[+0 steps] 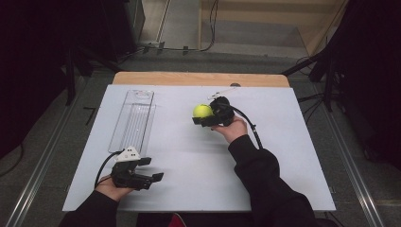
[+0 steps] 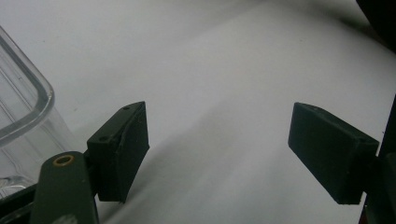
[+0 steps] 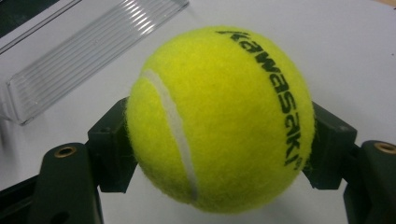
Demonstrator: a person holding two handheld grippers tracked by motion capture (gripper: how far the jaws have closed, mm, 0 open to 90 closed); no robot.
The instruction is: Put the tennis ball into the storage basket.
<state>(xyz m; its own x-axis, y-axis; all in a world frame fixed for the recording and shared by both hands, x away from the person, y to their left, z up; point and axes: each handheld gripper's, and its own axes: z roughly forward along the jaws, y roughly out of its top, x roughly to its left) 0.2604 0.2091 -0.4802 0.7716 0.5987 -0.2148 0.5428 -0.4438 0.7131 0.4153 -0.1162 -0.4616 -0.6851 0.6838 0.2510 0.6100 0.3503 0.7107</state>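
Note:
A yellow tennis ball with black lettering is held above the white table top, past its middle. My right gripper is shut on it, one black pad on each side of the ball. A clear plastic tray lies lengthwise on the left half of the table, to the left of the ball. My left gripper rests near the front left of the table, just below the tray's near end, its jaws wide apart with nothing between them. The tray's rounded corner shows beside its left jaw.
A white sheet covers the wooden table. Dark stands and cables surround the table on a grey floor. A cable trails from my right gripper along the sleeve.

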